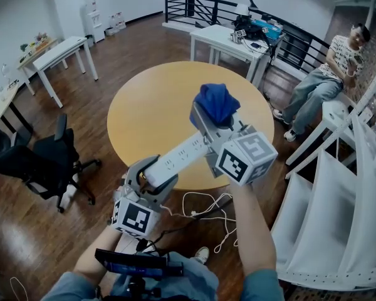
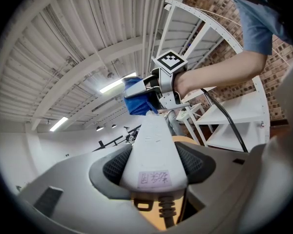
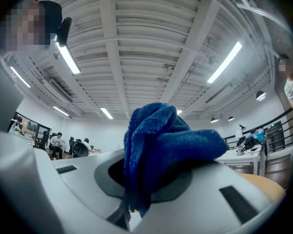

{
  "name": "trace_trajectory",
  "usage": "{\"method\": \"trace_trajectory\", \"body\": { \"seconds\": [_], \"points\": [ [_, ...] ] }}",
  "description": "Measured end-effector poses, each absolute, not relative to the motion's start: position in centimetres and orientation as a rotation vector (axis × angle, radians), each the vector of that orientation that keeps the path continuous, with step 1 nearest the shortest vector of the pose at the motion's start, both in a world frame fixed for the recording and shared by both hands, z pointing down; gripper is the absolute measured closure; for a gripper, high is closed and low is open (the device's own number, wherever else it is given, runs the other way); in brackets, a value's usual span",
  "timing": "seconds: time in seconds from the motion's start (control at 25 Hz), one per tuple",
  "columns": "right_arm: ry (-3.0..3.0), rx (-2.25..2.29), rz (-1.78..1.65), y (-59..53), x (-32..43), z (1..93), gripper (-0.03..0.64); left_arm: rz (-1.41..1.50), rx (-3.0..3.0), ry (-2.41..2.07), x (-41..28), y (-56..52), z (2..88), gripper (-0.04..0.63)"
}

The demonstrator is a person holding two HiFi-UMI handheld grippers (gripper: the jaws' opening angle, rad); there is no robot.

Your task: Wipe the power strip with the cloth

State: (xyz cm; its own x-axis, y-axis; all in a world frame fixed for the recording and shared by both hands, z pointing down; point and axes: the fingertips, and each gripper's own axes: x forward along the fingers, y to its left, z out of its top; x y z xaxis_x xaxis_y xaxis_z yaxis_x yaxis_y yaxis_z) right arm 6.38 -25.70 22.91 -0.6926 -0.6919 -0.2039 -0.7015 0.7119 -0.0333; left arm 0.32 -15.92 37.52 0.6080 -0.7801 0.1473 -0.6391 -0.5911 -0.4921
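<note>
left gripper (image 1: 151, 175) clamps the white power strip (image 1: 187, 150) at its cord end; right gripper (image 1: 214, 116) grips a bunched blue cloth (image 1: 217, 101) by the strip's far end, above a round table (image 1: 144, 108).

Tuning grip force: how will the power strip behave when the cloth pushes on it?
Probably stiff: the power strip juts straight from the left gripper without sagging. Clamped only at one end, it may lever when pushed by the cloth. Smooth plastic could slip.

1. The power strip (image 1: 182, 154) lies over the round table's (image 1: 144, 105) near edge.
2. The cloth (image 1: 217, 102) sits above the table, at the strip's far end.
3. An office chair (image 1: 47, 158) stands left of the table.
4. A desk (image 1: 229, 39) stands behind it.
</note>
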Motion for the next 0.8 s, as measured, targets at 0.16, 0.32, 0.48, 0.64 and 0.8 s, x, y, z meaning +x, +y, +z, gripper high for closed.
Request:
{"method": "trace_trajectory", "body": {
  "seconds": [0.16, 0.32, 0.48, 0.64, 0.8],
  "points": [
    [2.698, -1.147, 0.074, -26.1, 7.4, 22.6, 0.555, -0.493, -2.443, 1.131, 0.5, -15.8, 37.4, 0.313],
    [2.678, -1.164, 0.066, -26.2, 8.0, 22.6, 0.555, -0.486, -2.443, 1.132, 0.4, -15.9, 37.3, 0.313],
    [2.673, -1.177, 0.053, -26.2, 8.4, 23.0, 0.555, -0.475, -2.454, 1.138, 0.4, -16.0, 37.3, 0.313],
    [2.674, -1.182, 0.046, -25.9, 8.7, 23.5, 0.555, -0.464, -2.461, 1.157, 0.1, -16.2, 37.1, 0.313],
    [2.665, -1.195, 0.030, -25.8, 9.0, 23.8, 0.555, -0.458, -2.470, 1.179, -0.6, -16.4, 37.0, 0.313]
  ]
}}
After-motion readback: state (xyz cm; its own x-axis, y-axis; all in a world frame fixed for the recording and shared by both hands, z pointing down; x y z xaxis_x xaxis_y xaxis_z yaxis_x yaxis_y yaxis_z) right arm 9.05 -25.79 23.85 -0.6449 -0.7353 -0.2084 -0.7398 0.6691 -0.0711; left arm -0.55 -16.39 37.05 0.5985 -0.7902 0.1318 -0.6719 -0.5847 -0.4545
